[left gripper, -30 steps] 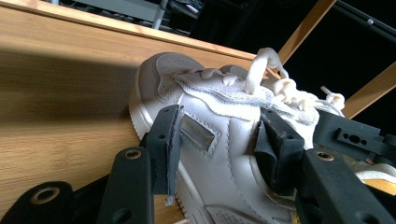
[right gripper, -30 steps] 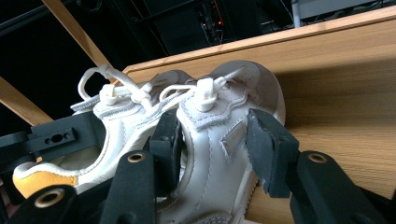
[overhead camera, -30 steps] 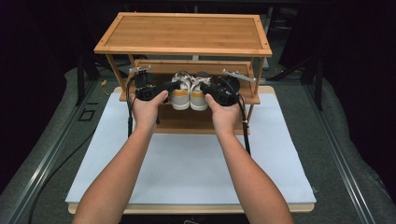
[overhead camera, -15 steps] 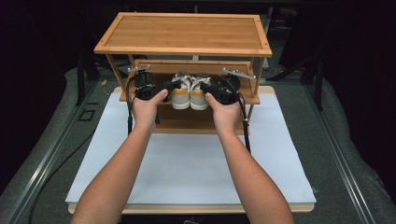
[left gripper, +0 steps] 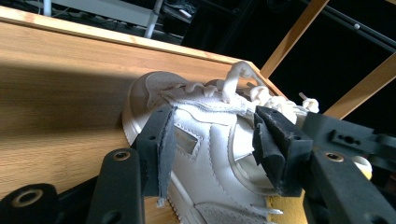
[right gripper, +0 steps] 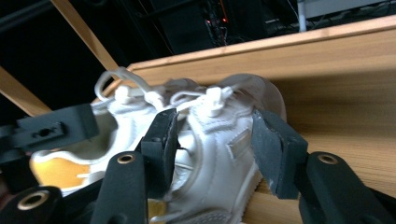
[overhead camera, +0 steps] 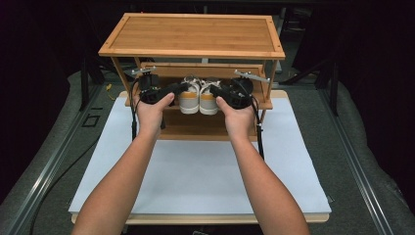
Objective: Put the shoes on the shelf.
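While both sets of jaws have just been opening, each white sneaker point(overhead camera: 189, 99) point(overhead camera: 209, 99) is straddled, unclamped, by the left gripper point(left gripper: 212, 140) and right gripper point(right gripper: 215, 140) on the shelf point(overhead camera: 195, 128).

The two sneakers point(overhead camera: 198, 96) look like smooth white leather with cloth laces; the shelf rack point(overhead camera: 193, 33) is matt, grained bamboo-like wood.

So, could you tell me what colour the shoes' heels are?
Yellow-orange heels on white shoes, best in the high view.

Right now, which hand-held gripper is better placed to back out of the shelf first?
Roughly even, slight edge to the right hand-held gripper: both straddle a white sneaker on the middle shelf, jaws just opened. The left hand-held gripper has one pad against its sneaker; the right shows a gap at one pad.
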Motion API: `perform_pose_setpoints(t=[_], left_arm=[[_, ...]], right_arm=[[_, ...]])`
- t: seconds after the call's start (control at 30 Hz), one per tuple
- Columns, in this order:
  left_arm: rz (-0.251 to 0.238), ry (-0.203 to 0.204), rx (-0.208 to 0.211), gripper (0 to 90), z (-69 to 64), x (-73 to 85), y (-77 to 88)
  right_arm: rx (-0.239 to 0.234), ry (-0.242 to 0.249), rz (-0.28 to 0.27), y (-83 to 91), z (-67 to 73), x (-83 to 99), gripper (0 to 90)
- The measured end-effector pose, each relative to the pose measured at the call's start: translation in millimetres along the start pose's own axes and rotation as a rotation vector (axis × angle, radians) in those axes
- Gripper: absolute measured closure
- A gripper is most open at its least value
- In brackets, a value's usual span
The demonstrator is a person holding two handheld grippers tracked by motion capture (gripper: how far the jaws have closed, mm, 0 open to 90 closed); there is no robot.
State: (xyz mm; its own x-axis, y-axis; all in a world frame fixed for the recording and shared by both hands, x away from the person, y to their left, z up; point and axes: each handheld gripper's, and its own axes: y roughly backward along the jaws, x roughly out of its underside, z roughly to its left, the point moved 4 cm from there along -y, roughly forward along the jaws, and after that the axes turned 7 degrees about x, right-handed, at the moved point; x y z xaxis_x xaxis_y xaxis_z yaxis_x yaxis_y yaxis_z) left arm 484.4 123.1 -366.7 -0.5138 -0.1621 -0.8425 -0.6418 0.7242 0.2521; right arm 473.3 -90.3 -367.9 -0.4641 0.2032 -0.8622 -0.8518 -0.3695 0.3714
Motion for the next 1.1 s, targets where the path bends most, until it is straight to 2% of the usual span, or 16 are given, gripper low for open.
perform_pose_setpoints(t=[0.07, 0.1, 0.23, 0.27, 0.57, 0.63, 0.7, 0.77, 0.87, 0.97, 1.1], left_arm=[[-0.003, -0.007, -0.005, 49.6, -0.7, -0.8, 2.4], [-0.009, -0.005, -0.002, 49.6, -1.7, -1.5, 4.2], [-0.016, -0.020, -0.001, 50.2, -3.6, -4.3, 11.2], [-0.018, -0.020, 0.001, 51.1, -4.2, -4.6, 12.5], [-0.013, -0.045, 0.007, 54.1, -10.4, -2.0, 29.0], [-0.011, -0.051, 0.006, 56.0, -11.1, -1.0, 32.1], [-0.012, -0.058, 0.008, 58.5, -11.7, 0.2, 35.6], [-0.009, -0.064, 0.005, 61.4, -12.2, 2.2, 38.0], [-0.008, -0.072, -0.006, 66.1, -11.3, 5.4, 39.9], [0.001, -0.080, -0.016, 71.0, -9.6, 8.8, 40.7], [0.025, -0.096, -0.023, 78.8, -8.0, 16.6, 40.3]], right_arm=[[0.007, 0.009, 0.006, 4.7, 0.5, -1.6, 50.7], [-0.005, 0.008, -0.012, 4.9, 1.0, -2.5, 50.7], [-0.011, 0.011, -0.011, 13.0, 0.2, -5.9, 50.7], [-0.012, 0.006, -0.024, 14.3, 0.4, -6.7, 50.8], [-0.005, 0.044, -0.037, 29.1, 1.1, -5.3, 54.1], [-0.002, 0.063, -0.027, 32.0, 0.7, -2.5, 54.9], [0.001, 0.079, -0.040, 34.0, 1.3, -1.0, 55.7], [0.009, 0.106, -0.030, 38.4, 1.7, 0.4, 57.9], [-0.004, 0.114, -0.050, 41.5, 2.3, 2.1, 63.6], [0.009, 0.142, -0.042, 43.2, 0.6, 6.3, 71.4], [0.017, 0.139, -0.037, 43.3, -4.5, 14.0, 83.1]])
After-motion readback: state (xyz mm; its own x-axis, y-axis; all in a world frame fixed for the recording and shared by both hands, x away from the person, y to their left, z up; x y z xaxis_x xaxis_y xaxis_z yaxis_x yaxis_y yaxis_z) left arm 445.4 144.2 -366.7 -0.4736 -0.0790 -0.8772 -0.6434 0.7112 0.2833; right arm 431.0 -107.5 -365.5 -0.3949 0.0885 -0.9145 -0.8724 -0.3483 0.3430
